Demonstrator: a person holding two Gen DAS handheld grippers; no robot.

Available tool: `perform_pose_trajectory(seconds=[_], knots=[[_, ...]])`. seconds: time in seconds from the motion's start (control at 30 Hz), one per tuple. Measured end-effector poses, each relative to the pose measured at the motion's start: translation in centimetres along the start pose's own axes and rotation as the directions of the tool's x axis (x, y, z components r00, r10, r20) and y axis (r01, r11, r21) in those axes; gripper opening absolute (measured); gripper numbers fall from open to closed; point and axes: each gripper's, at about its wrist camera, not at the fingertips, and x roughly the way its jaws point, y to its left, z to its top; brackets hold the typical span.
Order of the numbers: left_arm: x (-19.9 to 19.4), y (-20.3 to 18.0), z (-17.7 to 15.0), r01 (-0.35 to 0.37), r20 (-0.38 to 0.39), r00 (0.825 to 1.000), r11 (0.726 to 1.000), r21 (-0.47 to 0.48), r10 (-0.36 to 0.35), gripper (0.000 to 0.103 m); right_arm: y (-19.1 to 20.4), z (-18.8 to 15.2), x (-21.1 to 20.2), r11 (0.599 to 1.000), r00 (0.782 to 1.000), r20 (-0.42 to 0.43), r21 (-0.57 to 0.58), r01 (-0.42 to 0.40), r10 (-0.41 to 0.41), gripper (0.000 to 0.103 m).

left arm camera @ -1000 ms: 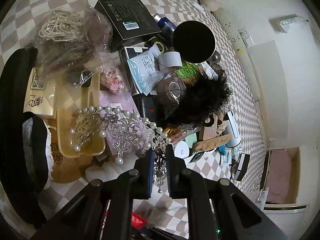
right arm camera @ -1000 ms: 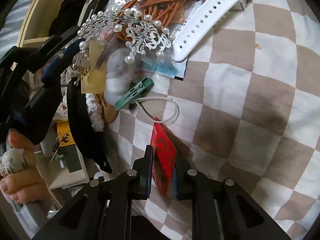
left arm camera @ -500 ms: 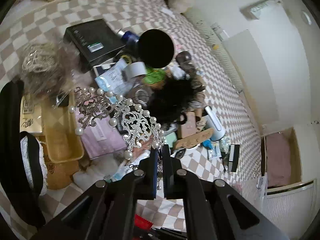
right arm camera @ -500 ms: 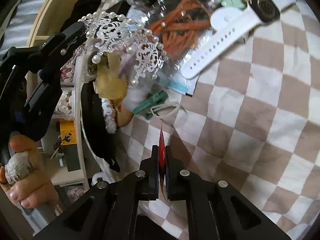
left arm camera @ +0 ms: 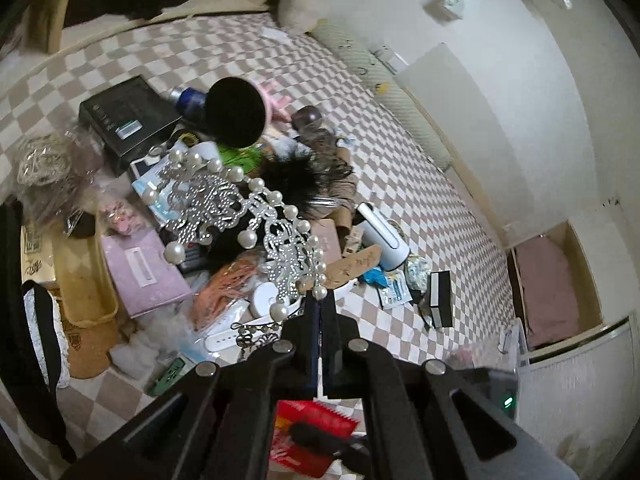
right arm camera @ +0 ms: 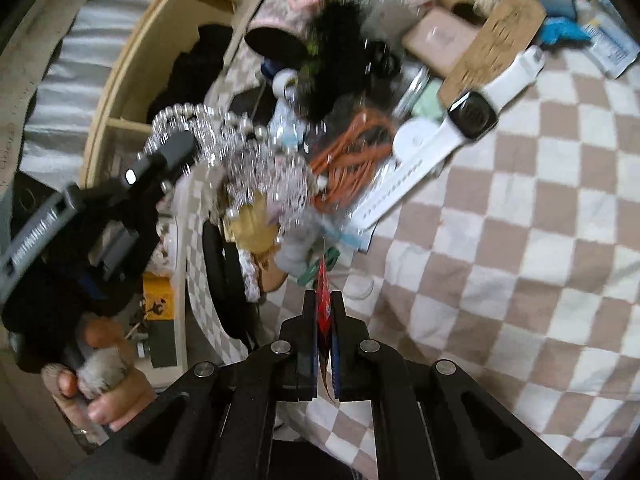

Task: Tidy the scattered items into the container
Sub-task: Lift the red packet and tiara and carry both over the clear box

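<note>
Both grippers have lifted off the bed since earlier. Left gripper (left arm camera: 320,300) pinches the tiara (left arm camera: 240,208) at its end, dangling above the clutter; rigid but fragile and snaggy, better held by the band. Right gripper (right arm camera: 324,308) pinches a light, flimsy red packet (right arm camera: 323,300).

Our right gripper (right arm camera: 324,312) pinches a thin red packet (right arm camera: 323,300) edge-on above the checkered bedspread (right arm camera: 520,260). To its left, our left gripper (right arm camera: 176,150), gripped by a hand (right arm camera: 100,384), carries a pearl-and-silver tiara (right arm camera: 248,160) over the clutter. A white smartwatch (right arm camera: 448,136) lies beside orange cords (right arm camera: 352,152).
</note>
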Motion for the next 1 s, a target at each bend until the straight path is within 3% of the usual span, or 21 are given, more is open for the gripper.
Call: perform_pose_trajectory(seconds=[0.27,0.57,0.87,1.0], knots=[[-1.1,-4.1,-0.8,-0.048,0.077,0.996,0.985,0.164,0.036,0.001,0.5,0.9,-6.2,0.998,0.990,0.141,-0.048,0.039,-0.032,0.006],[-2.3,-8.0,-1.9,-0.094,0.150,0.987,0.954,0.285,0.052,0.001,1.1,0.9,-12.4,0.985,0.948,0.304,-0.115,0.130,-0.089,0.006],[-2.3,-11.3,-3.5,-0.096,0.168,0.985,0.927,0.363,0.036,0.001,0.0,0.1,-17.6,0.952,0.872,0.444,-0.117,0.283,-0.205,0.006],[-2.4,-12.9,-4.2,-0.098,0.182,0.983,0.913,0.397,0.026,0.001,-0.1,-0.8,-19.9,0.928,0.823,0.511,-0.116,0.353,-0.250,0.006]])
